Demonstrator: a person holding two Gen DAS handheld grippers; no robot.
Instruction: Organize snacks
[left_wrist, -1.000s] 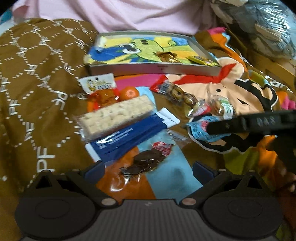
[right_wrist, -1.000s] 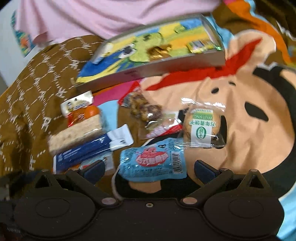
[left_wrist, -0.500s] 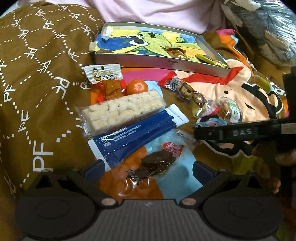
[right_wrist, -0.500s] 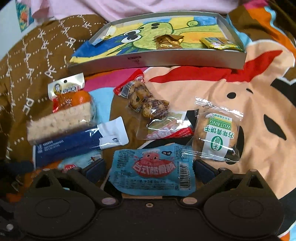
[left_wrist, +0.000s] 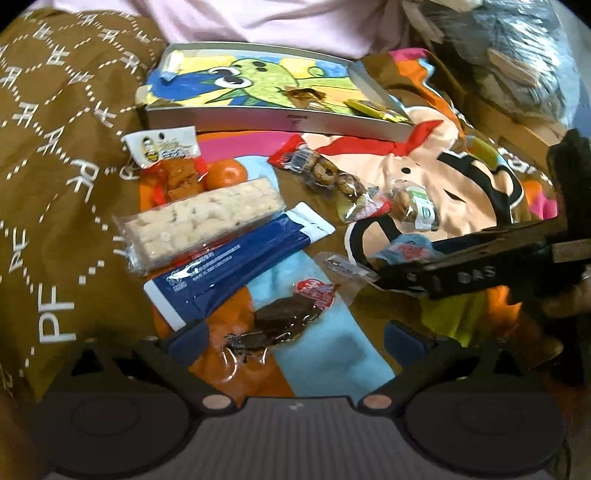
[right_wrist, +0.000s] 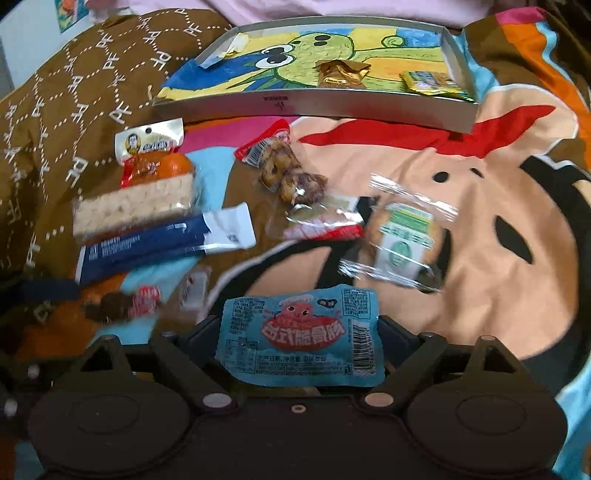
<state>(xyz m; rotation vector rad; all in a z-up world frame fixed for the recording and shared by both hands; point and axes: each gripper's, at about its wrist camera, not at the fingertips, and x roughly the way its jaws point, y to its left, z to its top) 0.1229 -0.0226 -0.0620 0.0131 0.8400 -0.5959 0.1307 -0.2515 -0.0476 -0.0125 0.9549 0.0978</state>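
A blue snack packet (right_wrist: 299, 332) with a red cartoon lies between the fingers of my right gripper (right_wrist: 295, 332), whose jaws are closing around it; the pads sit at its side edges without crumpling it. In the left wrist view that gripper's black body (left_wrist: 461, 266) reaches in from the right over the same packet (left_wrist: 410, 251). My left gripper (left_wrist: 295, 336) is open, with a dark snack in clear wrap (left_wrist: 284, 317) lying just ahead between its fingertips. The grey tray (right_wrist: 314, 103) with a dinosaur drawing holds a gold candy (right_wrist: 341, 72) and a yellow-green packet (right_wrist: 428, 83).
Loose on the cartoon blanket lie a rice bar (left_wrist: 207, 221), a long blue sachet (left_wrist: 236, 266), an orange (left_wrist: 225, 175), a red-and-white packet (left_wrist: 166, 151), a cookie packet (left_wrist: 328, 173) and a wrapped round cake (right_wrist: 402, 240). A brown patterned cover (left_wrist: 55, 147) rises at the left.
My right gripper has come down over the blue packet, which now sits deep between its narrowing fingers. The left gripper has only tilted slightly.
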